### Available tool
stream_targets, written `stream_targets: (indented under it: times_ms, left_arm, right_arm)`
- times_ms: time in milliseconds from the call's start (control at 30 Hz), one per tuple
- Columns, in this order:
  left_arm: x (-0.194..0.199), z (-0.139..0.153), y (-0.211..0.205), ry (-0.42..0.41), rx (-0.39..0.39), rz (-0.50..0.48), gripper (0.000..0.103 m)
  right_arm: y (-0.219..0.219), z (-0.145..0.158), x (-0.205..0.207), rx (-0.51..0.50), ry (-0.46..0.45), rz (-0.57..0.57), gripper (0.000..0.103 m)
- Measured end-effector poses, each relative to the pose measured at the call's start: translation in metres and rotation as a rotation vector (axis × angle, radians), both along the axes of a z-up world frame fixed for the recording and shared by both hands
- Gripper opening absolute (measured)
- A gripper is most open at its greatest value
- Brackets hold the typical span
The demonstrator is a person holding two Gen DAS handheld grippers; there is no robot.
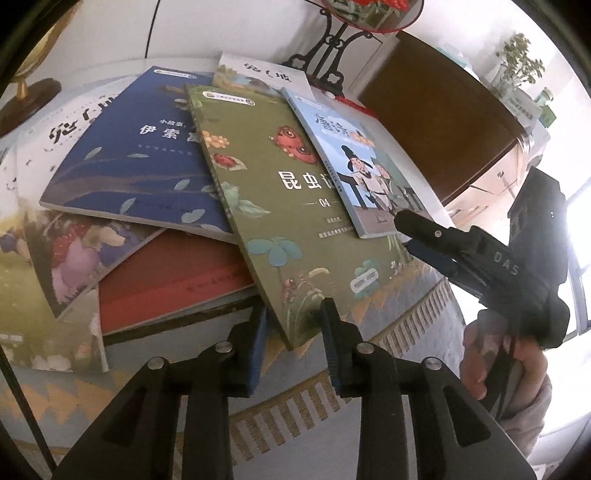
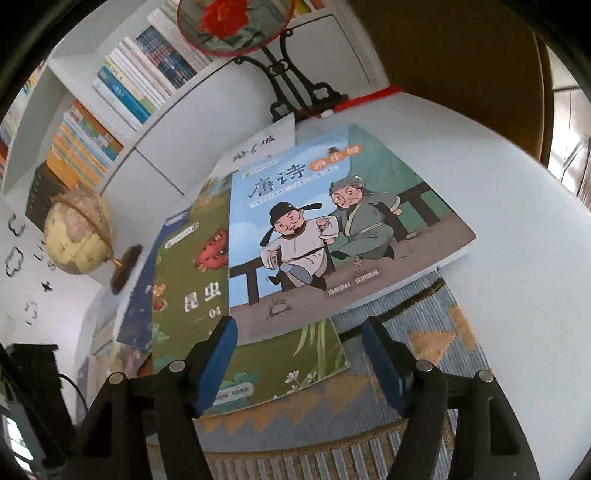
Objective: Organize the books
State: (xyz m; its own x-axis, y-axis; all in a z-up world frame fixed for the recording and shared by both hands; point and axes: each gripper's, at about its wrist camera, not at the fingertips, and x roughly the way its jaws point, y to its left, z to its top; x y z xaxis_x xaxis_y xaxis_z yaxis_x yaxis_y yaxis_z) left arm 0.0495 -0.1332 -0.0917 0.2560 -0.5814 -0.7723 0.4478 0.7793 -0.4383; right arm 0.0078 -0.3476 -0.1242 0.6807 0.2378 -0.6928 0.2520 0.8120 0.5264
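Several books lie fanned in a loose heap on the table. A light blue picture book (image 1: 354,155) (image 2: 332,229) lies on top, over a green insect book (image 1: 280,206) (image 2: 184,288). Under those are a dark blue book (image 1: 140,158) and a red book (image 1: 166,284). My left gripper (image 1: 293,332) stands slightly open at the green book's near corner, and its pads do not press on it. My right gripper (image 2: 299,354) (image 1: 404,234) is wide open just short of the light blue book's near edge, with nothing held.
A globe (image 2: 77,232) stands at the left. A round fan on a black stand (image 2: 236,26) is behind the heap, before a bookshelf (image 2: 122,92). A patterned woven mat (image 2: 424,350) lies under the books' near side. A hand (image 1: 491,354) holds the right gripper.
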Motion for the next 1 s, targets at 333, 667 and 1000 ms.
stream_targets:
  times_ms: [333,667,1000]
  left_arm:
    - [0.004,0.015,0.025,-0.072,0.078,0.025,0.025]
    - [0.031,0.023,0.105,-0.073,0.088,0.149,0.032]
    - [0.120,0.050,0.081,-0.302,0.219,0.068,0.087]
  right_arm:
    - [0.084,0.005,0.016,0.031,-0.022,0.351,0.085]
    - [0.112,0.001,0.023,0.069,0.005,0.352,0.068]
    - [0.085,0.005,0.011,0.274,-0.094,0.213,0.082]
